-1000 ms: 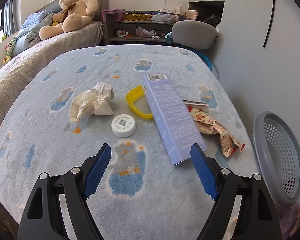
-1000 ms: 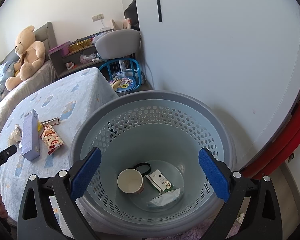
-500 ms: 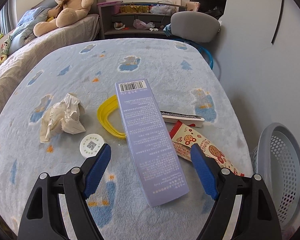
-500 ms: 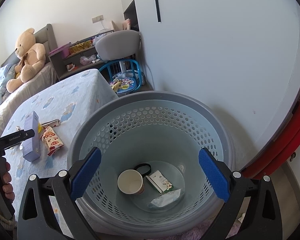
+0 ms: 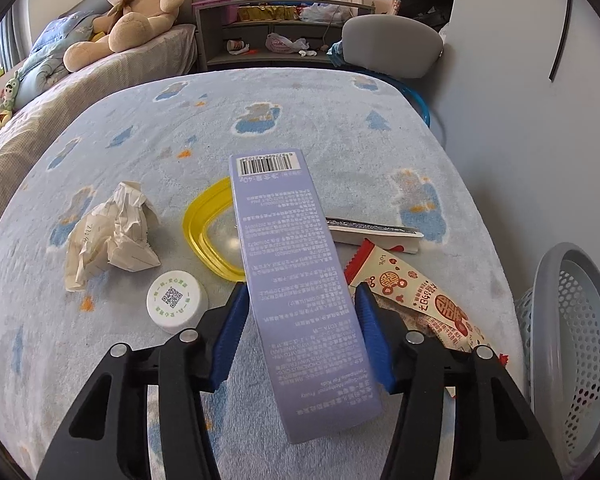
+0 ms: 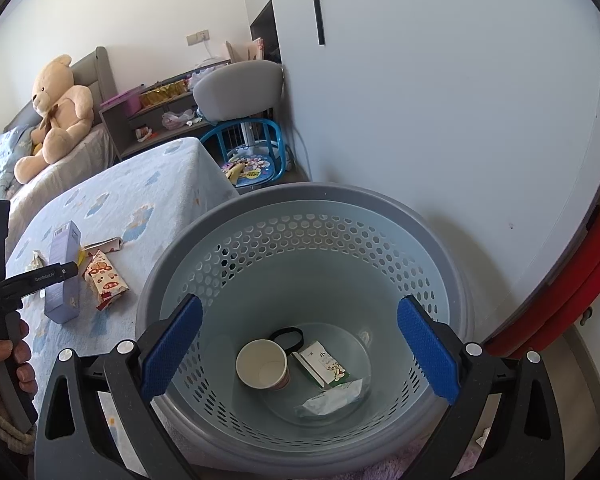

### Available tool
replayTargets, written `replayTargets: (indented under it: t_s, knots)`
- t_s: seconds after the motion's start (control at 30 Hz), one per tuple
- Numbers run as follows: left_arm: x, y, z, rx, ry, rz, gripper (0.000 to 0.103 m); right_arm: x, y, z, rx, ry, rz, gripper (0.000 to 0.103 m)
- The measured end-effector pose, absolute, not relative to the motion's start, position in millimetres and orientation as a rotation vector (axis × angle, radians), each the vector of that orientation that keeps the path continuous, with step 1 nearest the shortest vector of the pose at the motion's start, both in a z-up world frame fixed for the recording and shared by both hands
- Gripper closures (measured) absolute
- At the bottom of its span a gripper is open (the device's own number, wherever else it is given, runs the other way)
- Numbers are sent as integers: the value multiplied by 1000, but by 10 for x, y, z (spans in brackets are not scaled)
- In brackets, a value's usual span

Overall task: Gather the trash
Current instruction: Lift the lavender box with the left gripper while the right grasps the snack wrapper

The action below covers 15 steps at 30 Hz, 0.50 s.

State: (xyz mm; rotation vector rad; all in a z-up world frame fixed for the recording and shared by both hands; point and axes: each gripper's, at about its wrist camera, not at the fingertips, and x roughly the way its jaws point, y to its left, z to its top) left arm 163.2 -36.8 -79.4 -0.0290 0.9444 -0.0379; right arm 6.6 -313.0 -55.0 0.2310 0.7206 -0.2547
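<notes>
A long lavender toothpaste box (image 5: 292,280) lies on the blue blanket, and my left gripper (image 5: 302,338) has its blue pads against both of its sides near the close end. Around it lie a crumpled paper (image 5: 112,236), a white round lid (image 5: 176,306), a yellow plastic lid (image 5: 212,236), a red-and-white snack wrapper (image 5: 416,300) and a flat wrapper strip (image 5: 374,232). My right gripper (image 6: 300,354) is open and empty above the grey perforated basket (image 6: 300,216), which holds a paper cup (image 6: 262,368), a small carton (image 6: 322,364) and a wrapper.
The basket stands on the floor off the bed's right edge (image 5: 572,344), beside a white wall. A teddy bear (image 5: 128,8), a shelf unit and a grey chair (image 5: 392,44) are at the far end. A blue kids' stool (image 6: 256,160) stands past the bed.
My left gripper moved forward and right over the blanket, then closed its jaws onto the lavender box. My right gripper stayed open over the basket.
</notes>
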Motion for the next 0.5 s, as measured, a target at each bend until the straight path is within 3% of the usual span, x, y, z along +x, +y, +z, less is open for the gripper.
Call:
replayTargets:
  t_s: [0.07,0.5]
  knots:
    - [1585,-340,-783,-44,944,-58,56,64,-3130,-548,230,719,-255,7]
    - [1013,-43,-611,-85,927,-144,58,57,-2952,-477,221,716,-189,7]
